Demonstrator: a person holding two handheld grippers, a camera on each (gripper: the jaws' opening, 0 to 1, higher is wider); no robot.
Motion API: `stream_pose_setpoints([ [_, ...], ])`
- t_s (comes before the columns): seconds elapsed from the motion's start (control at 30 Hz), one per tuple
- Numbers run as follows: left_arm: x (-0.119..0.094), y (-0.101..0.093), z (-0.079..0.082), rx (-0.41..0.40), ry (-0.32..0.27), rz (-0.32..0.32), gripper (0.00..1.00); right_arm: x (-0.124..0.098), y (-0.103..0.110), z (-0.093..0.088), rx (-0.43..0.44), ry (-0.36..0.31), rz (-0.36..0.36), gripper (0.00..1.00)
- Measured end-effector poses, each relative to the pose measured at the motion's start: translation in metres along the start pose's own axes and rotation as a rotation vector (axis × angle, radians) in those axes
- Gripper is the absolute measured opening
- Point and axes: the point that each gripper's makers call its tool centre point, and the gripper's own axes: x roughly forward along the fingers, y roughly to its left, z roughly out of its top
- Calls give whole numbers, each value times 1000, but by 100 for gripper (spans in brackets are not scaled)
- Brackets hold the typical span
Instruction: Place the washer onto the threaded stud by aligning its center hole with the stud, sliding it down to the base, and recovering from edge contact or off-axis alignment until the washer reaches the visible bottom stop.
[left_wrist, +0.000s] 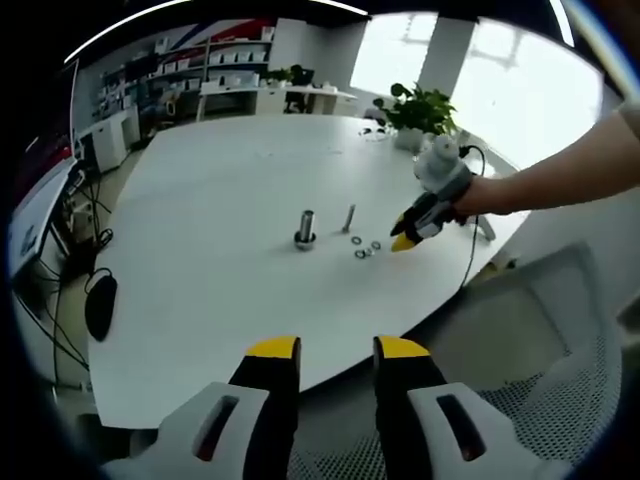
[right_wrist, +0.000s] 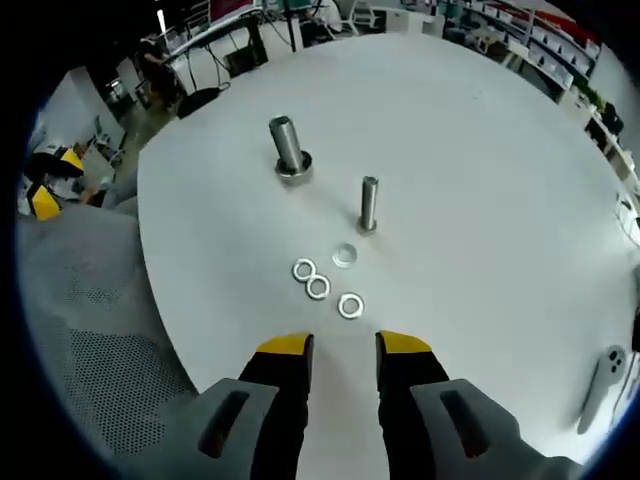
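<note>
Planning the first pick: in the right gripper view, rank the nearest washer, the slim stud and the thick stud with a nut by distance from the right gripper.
1. Nearest washer, just ahead of the right gripper.
2. Slim stud, mid-table.
3. Thick stud, farthest, upper left.

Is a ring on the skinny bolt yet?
No. The thin stud stands bare; the washers lie flat on the table beside it.

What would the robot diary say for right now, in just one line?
phase: approach | right claw: open, above washers | left claw: open, held back | washers: flat on table | studs: upright, bare
</note>
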Motion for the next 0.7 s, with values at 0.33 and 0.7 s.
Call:
stream_pose_setpoints([
  [0.33,0,0,1,-10,-5,-5,26,14,-3,3,-74,55,-3,20],
  [0.7,1,0,0,-12,-1,-7,26,17,-3,8,-151,86,8,20],
])
